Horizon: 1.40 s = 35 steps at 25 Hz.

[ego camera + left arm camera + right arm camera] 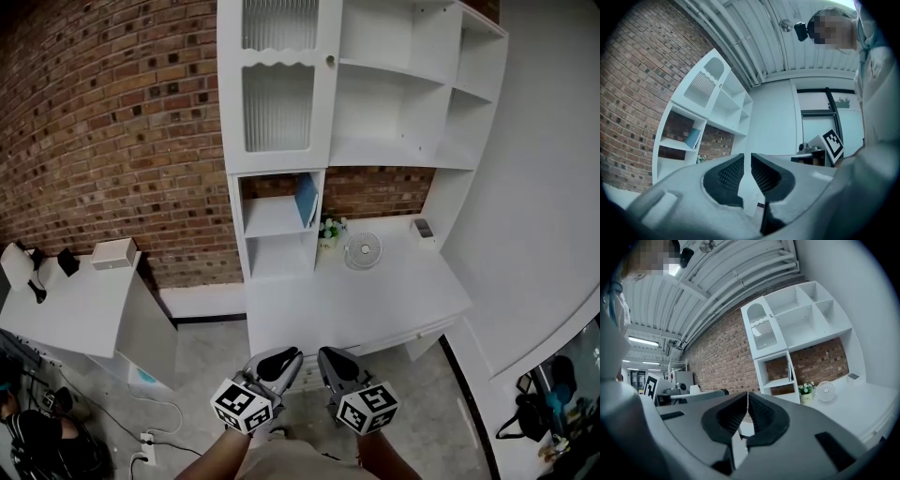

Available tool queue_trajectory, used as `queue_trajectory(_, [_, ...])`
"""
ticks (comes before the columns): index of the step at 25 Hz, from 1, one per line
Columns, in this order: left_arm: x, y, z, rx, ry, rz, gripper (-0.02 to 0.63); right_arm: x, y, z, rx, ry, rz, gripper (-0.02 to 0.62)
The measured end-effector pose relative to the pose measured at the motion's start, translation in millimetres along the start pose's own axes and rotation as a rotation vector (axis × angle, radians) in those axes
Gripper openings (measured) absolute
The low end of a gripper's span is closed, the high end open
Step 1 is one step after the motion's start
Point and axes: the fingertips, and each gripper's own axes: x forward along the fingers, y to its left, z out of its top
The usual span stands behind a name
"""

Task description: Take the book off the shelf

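Observation:
A thin blue book [307, 200] leans upright against the right wall of the upper open cubby of the white shelf unit [272, 217]. It also shows as the book [693, 138] in the left gripper view and, edge-on, as the book [790, 372] in the right gripper view. Both grippers hang low in front of me, side by side, well short of the desk and far from the shelf. My left gripper [279, 361] [747, 157] has a narrow gap between its jaws and holds nothing. My right gripper [335, 362] [747, 394] is shut and empty.
The white desk [375, 300] below the shelves carries a small round fan [362, 250], a flower pot [329, 232] and a small dark object [423, 228]. A ribbed-glass cabinet door [277, 103] sits above the cubbies. A white side table [75, 309] stands at left; cables and a power strip [145, 452] lie on the floor.

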Motion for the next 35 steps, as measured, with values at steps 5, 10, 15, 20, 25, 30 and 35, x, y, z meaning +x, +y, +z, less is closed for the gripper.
queue_trajectory(5, [-3.6,5.2,-5.0,-0.012,0.008,0.023,0.052,4.1,-2.2,-4.8,0.009,0.013,0.013,0.017])
queue_trajectory(10, [-2.6,22.4,-7.5,-0.024,0.01,0.049,0.052,20.2,-7.0,-7.1,0.012,0.028,0.026,0.017])
queue_trajectory(15, [11.7,51.8,-8.5,-0.028,0.002,0.052,0.052,48.8,-22.7,-6.3,0.009,0.027,0.021,0.017])
queue_trajectory(20, [41.5,94.6,-3.1,-0.032,0.004,0.044,0.052,91.1,-47.1,0.5,0.008,0.04,0.013,0.017])
queue_trajectory(25, [72.1,135.8,-4.7,-0.043,0.016,0.024,0.052,133.7,-72.9,3.3,0.017,0.051,-0.005,0.017])
queue_trajectory(30, [96.6,172.6,-8.7,-0.064,0.027,0.007,0.052,168.9,-95.9,3.0,0.026,0.062,-0.03,0.017])
queue_trajectory(35, [110.4,207.4,-12.1,-0.083,0.037,-0.003,0.052,201.2,-113.1,3.4,0.031,0.071,-0.054,0.017])
